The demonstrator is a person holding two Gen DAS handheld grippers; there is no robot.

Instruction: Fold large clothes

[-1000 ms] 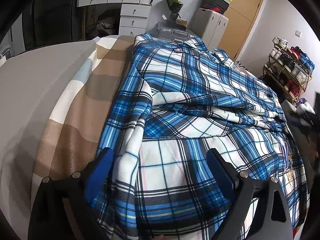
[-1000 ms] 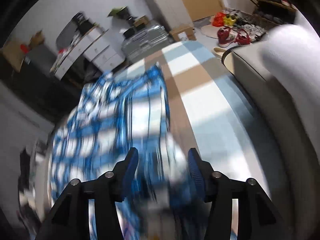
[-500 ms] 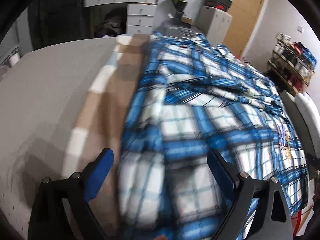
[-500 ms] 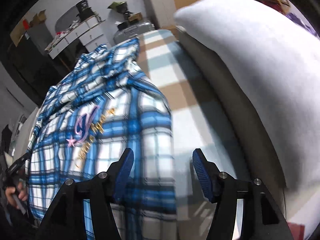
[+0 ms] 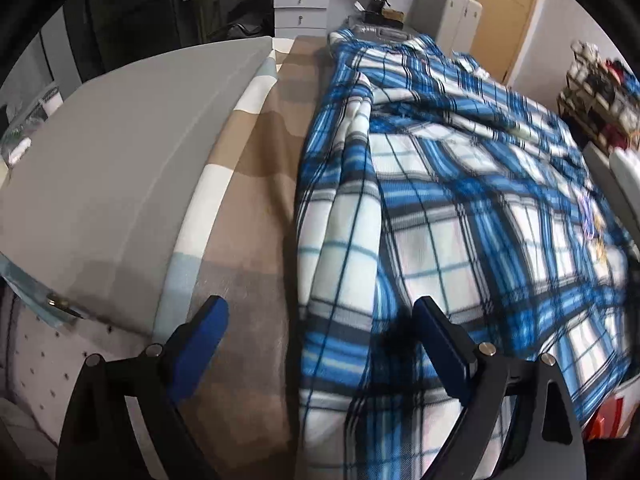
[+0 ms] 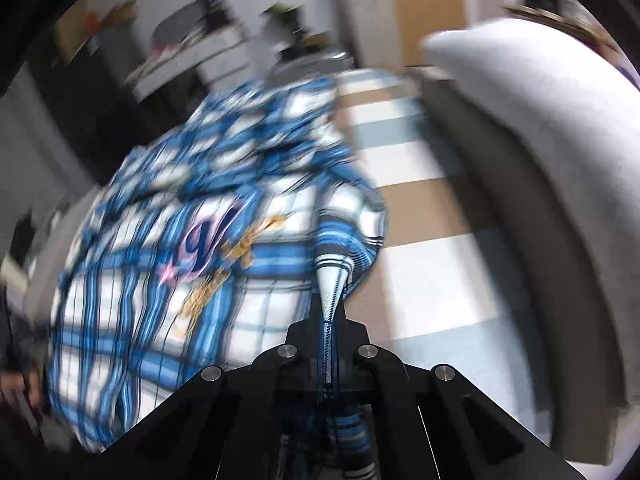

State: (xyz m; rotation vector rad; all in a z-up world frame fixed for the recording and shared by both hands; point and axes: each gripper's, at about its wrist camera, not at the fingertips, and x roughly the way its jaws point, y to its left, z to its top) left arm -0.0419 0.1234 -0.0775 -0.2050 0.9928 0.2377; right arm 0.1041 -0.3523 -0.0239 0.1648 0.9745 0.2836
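Note:
A large blue, white and black plaid shirt (image 5: 440,200) lies spread over a striped brown, white and pale-blue cover (image 5: 248,200). My left gripper (image 5: 320,320) is open above the shirt's left edge: its right finger is over the plaid cloth and its left finger over the bare cover, neither pressing on anything. In the right wrist view the shirt (image 6: 180,260) shows an embroidered emblem, blurred by motion. My right gripper (image 6: 330,320) is shut on a pinched fold at the shirt's right edge, and the cloth rises in a taut cone from the closed tips.
A grey mattress surface (image 5: 120,160) lies left of the cover. White drawers (image 5: 296,0), a wooden door (image 5: 508,12) and a shoe rack (image 5: 600,92) stand at the back. A bulky white cushion (image 6: 540,140) borders the cover (image 6: 420,208) on the right.
My right gripper has closed on the shirt's right edge, having stood open around it. My left gripper slid leftward, so the shirt's left edge and bare cover now lie between its fingers.

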